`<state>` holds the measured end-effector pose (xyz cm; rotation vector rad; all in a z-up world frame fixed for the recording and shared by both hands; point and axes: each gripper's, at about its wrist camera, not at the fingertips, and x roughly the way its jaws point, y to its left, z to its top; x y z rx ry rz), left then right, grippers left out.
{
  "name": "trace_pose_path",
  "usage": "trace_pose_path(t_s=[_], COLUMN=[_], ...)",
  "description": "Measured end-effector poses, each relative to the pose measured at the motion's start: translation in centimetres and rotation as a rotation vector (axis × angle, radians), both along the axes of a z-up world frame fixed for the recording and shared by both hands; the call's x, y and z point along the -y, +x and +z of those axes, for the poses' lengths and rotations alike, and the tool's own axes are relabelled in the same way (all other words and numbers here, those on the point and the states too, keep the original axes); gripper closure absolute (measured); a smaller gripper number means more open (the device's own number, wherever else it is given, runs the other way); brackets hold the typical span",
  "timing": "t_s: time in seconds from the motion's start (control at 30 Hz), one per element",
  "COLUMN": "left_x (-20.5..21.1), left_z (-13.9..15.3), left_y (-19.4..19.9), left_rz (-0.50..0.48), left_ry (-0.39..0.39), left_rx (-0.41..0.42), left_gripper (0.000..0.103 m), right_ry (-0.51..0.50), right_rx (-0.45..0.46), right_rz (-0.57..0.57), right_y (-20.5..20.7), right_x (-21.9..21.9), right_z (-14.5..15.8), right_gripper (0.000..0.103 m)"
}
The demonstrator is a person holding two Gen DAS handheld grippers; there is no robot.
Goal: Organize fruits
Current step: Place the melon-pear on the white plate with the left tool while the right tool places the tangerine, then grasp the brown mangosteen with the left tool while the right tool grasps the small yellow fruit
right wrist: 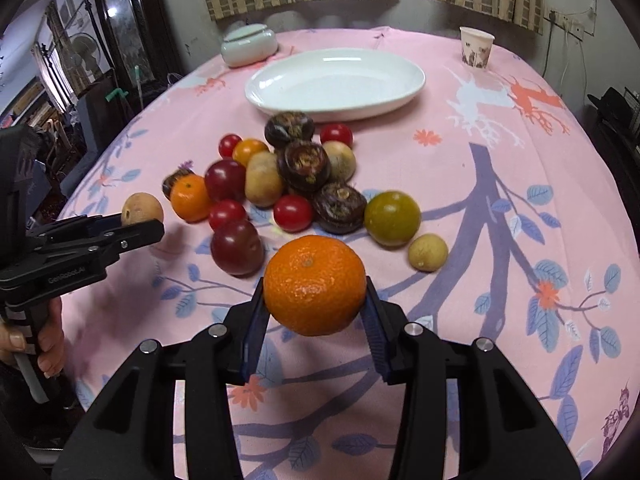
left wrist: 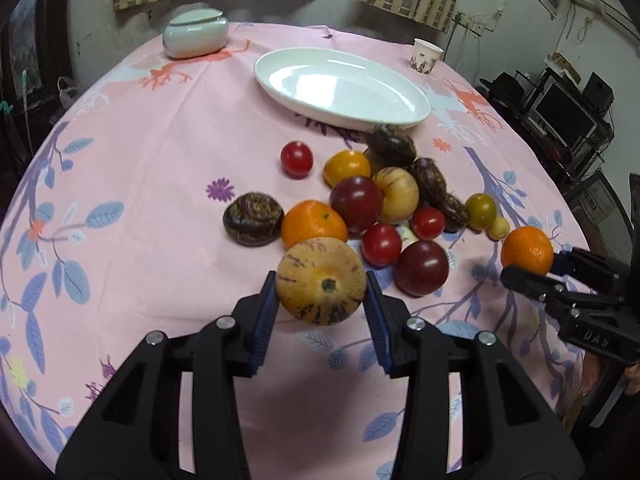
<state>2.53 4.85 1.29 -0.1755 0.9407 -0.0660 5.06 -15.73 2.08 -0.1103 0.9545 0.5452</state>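
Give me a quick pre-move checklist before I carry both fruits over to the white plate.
1. Left tongs shut on the tan speckled fruit, pads on both its sides: ok.
2. Right tongs shut on the orange, pads on both its sides: ok.
3. Both fruits lifted off the tablecloth: cannot tell, though each casts a shadow below.
4. White plate has nothing in it, with room for both: ok.
5. Path to the plate: not ok for a low carry, since the fruit pile lies between; go over it.
6. Paper cup and lidded bowl stand apart from the plate: ok.
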Motion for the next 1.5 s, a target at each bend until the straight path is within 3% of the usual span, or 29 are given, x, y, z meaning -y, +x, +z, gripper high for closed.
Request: trace_pose_path(t_s=[0.23,0.37,0.4,0.47,0.53,0.63,0.83,0.87,0.9,0.93,0.97,1.07,1.17,1.2,1.27,1.37,1.5], left_x=[1.5,2.5,2.7,2.6,1.7,0.1,-1.4,-1.6,-1.9,-2.1,-2.3,-2.6,-2.9,-3.1,-3.6,-4.1,-4.4], left_z=[6.2,7.6,7.3,6.2,4.4,1.0,-2.2,-2.4,-2.5,-2.3,-1.8,0.5,2.3,2.8,3.5,3.8,2.5], left_y=[4.9,12.1,14.5,18.6,22.7,27.7,31.8,32.0,32.0,31.8,31.6,29.5,27.1,26.0,23.0,18.3,13.0], left_rz=[-0.108,-0.103,-0.061,-0.030,-0.016,0.013,0.031,0.037,0.050,0.068,0.090,0.113,0.079,0.076,0.064,0.046,0.030], left_ry=[0.097,0.199,0.250,0.283,0.251,0.199,0.157,0.145,0.123,0.117,0.116,0.134,0.126,0.122,0.113,0.110,0.138], left_rx=[0.072,0.083,0.074,0.038,-0.028,-0.123,-0.170,-0.175,-0.175,-0.168,-0.141,-0.057,-0.053,-0.046,-0.026,-0.010,-0.012], left_gripper=[0.060,0.060,0.060,0.060,0.060,0.060,0.060,0.059,0.046,0.025,0.022,0.021,0.016,0.010,0.008,0.008,0.009], right_ry=[-0.016,-0.074,-0.086,-0.074,-0.025,-0.060,-0.105,-0.115,-0.123,-0.116,-0.109,-0.099,-0.076,-0.056,-0.039,0.022,0.101], right_rx=[0.137,0.176,0.171,0.115,0.064,0.019,-0.047,-0.060,-0.068,-0.053,-0.024,0.058,0.129,0.161,0.206,0.186,0.128], right_rz=[0.050,0.028,0.009,-0.029,-0.036,-0.040,-0.030,-0.035,-0.043,-0.051,-0.063,-0.069,-0.084,-0.092,-0.124,-0.142,-0.123], right_y=[5.0,12.2,14.5,18.6,22.0,25.6,29.2,29.5,29.6,29.5,29.1,27.2,24.2,22.7,19.9,15.8,11.2], right_x=[-1.2,-3.9,-4.4,-4.7,-5.0,-6.2,-8.0,-8.2,-8.2,-8.2,-8.0,-7.1,-4.9,-3.8,-1.8,1.1,3.1], right_z=[6.6,6.4,5.6,3.8,1.9,-0.5,-2.9,-3.2,-3.4,-3.2,-2.8,-0.5,2.7,3.8,5.4,6.7,5.9], right_gripper=[0.058,0.058,0.058,0.058,0.058,0.058,0.058,0.055,0.051,0.043,0.038,0.038,0.038,0.037,0.036,0.035,0.034])
